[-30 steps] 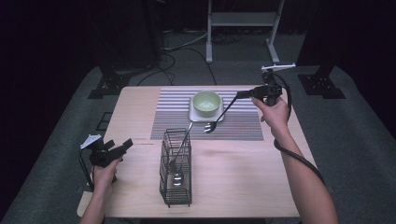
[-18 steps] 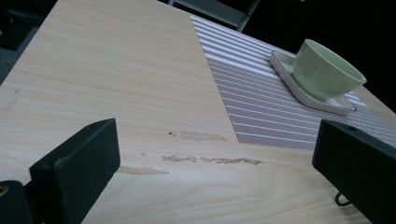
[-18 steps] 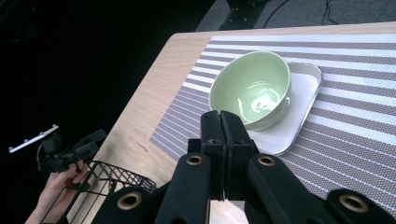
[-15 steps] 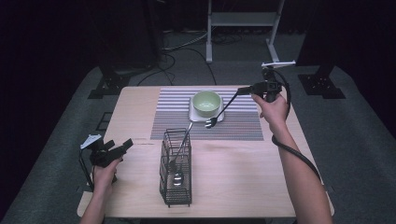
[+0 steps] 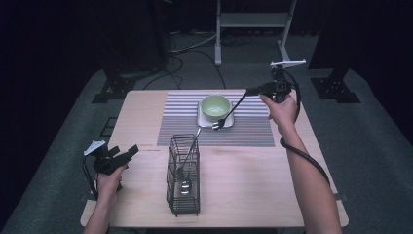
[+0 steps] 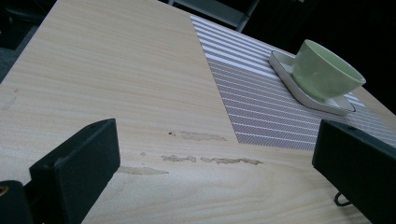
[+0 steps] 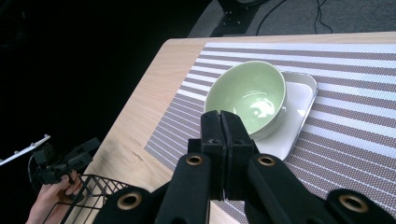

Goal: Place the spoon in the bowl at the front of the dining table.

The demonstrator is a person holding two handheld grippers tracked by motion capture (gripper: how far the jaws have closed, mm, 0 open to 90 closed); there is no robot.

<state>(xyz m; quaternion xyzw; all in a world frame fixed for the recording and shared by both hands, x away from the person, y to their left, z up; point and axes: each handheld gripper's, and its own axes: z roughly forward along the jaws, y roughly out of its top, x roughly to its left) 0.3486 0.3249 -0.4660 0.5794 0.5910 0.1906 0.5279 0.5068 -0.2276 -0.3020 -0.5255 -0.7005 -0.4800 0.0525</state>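
Right gripper [image 5: 249,90]: held up over the far right part of the table, jaws pressed together on the handle end of a spoon [image 5: 229,113]; in the right gripper view the jaws meet with no gap.
Spoon: hangs slanting down from the jaws, its bowl low at the near edge of the white tray [image 5: 227,122], just in front of the green bowl [image 5: 215,106].
Green bowl: sits upright on the white tray, on the striped placemat [image 5: 185,122].
Left gripper [image 5: 127,152]: held above the near left part of the wooden table [image 5: 272,180], jaws spread wide with nothing between them.
Wire basket [image 5: 184,197]: black, stands near the table's middle; another spoon [image 5: 186,161] leans inside it, handle sticking out above the rim.
Writing: no brand, label or lettering can be read on anything.
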